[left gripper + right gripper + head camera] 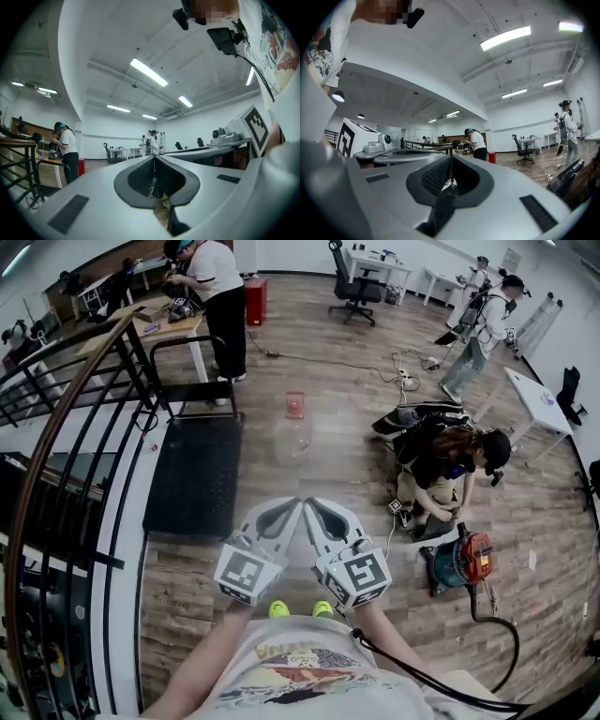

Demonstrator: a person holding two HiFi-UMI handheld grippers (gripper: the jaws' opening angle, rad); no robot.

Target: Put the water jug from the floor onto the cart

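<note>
The water jug (pixel 293 432), clear with a red cap, stands on the wood floor ahead of me, just right of the cart. The cart (pixel 192 474) is a flat black platform with a black tube handle at its far end. I hold both grippers level in front of my chest, well short of the jug. Left gripper (pixel 292 506) and right gripper (pixel 313 506) are both shut and empty, tips angled together and nearly touching. The left gripper view shows the left gripper's (pixel 154 158) jaws closed on nothing. The right gripper's (pixel 451 158) jaws are likewise closed in its own view.
A black stair railing (pixel 66 427) runs along the left. A person (pixel 450 465) crouches at the right beside a red vacuum (pixel 466 559) and floor cables (pixel 403 376). Another person (pixel 217 287) stands at a table behind the cart. An office chair (pixel 354 287) stands at the back.
</note>
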